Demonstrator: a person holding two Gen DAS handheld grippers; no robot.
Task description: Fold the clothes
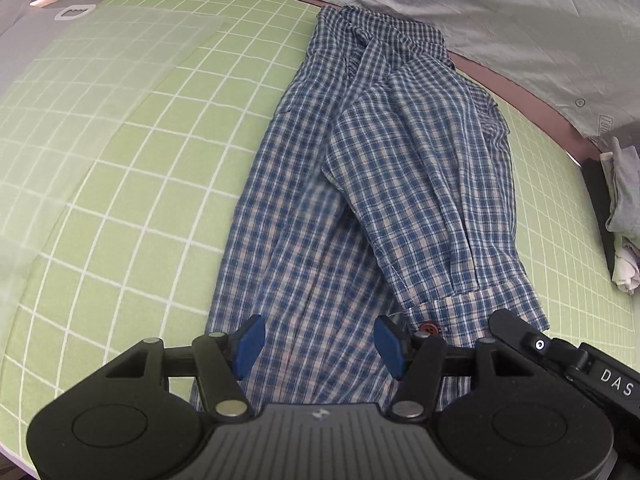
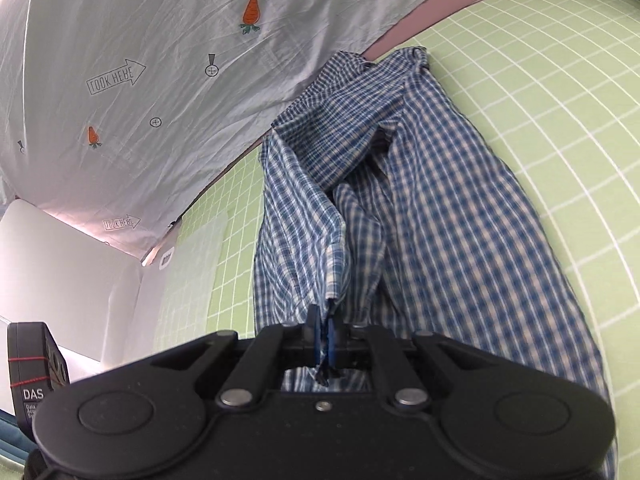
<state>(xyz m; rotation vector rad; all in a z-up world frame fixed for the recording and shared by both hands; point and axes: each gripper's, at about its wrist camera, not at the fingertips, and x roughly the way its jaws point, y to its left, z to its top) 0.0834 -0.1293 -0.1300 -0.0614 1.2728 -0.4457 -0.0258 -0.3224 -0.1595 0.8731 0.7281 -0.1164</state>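
On the green gridded mat (image 1: 120, 200), a blue checked shirt (image 1: 320, 220) is lying lengthwise, its collar end pointing toward the far edge and its hem end reaching back under the left gripper (image 1: 320, 346). One sleeve (image 1: 432, 208) is lying folded across the shirt's right half, its cuff (image 1: 480, 304) and a brown button (image 1: 430, 327) sitting just ahead of the right-hand blue pad. The left gripper's jaws are standing spread wide and released, hovering over the shirt's near end with cloth showing between the pads (image 1: 250, 346); whether they are touching the fabric cannot be told.

From the right wrist view, the right gripper (image 2: 325, 344) is pinching a corner of the shirt (image 2: 440, 220): its jaws are clenched together on a bunched edge of checked cloth, which is passing between the blue pads (image 2: 331, 344) and poking out behind them. From that pinch the cloth is rising in a loose vertical fold, while the rest of the shirt is spreading along the mat (image 2: 560, 120) toward the far edge.

Beyond the mat, a pale sheet (image 2: 140, 60) printed with carrots (image 2: 251, 12) and arrows is hanging as a backdrop. A translucent sheet (image 1: 100, 60) is lying on the mat's far left part, well apart from the shirt. At the right edge of the left wrist view, a small pile of pale clothes (image 1: 624, 224) is resting beside the mat. A black box (image 2: 34, 372) marked DAS is showing at the lower left of the right wrist view.
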